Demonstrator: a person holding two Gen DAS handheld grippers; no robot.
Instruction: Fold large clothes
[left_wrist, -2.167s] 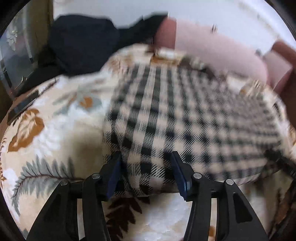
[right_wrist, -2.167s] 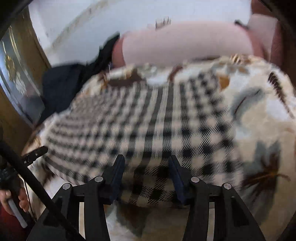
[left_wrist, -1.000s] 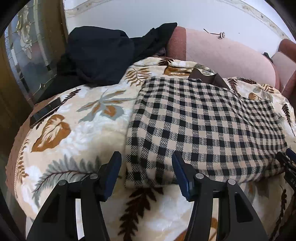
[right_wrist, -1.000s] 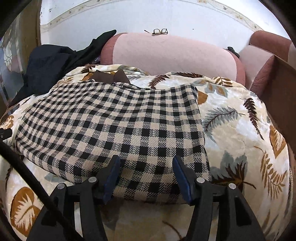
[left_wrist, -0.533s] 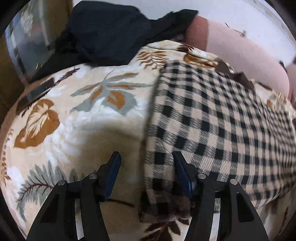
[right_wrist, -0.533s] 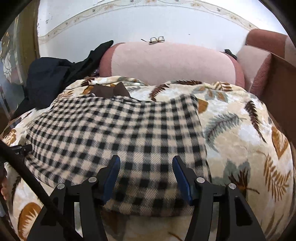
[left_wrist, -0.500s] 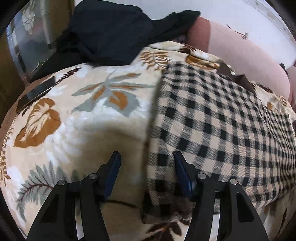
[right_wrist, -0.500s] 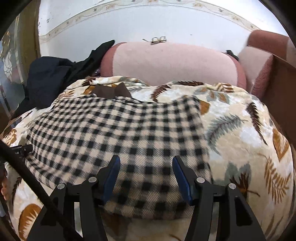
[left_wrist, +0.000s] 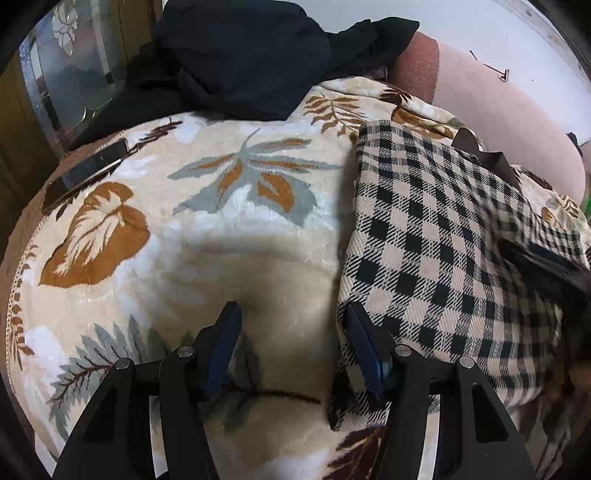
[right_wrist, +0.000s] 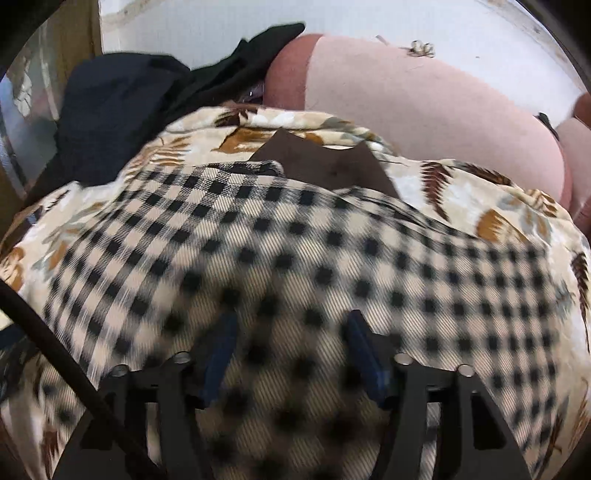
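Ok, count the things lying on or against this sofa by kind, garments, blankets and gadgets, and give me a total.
Garments: 2, the checked garment and the black clothing heap.
Blankets: 1, the leaf-print blanket.
Gadgets: 1, a phone at the blanket's left edge.
Eyeglasses: 1, blurred, on the pink sofa back.
Total: 5.
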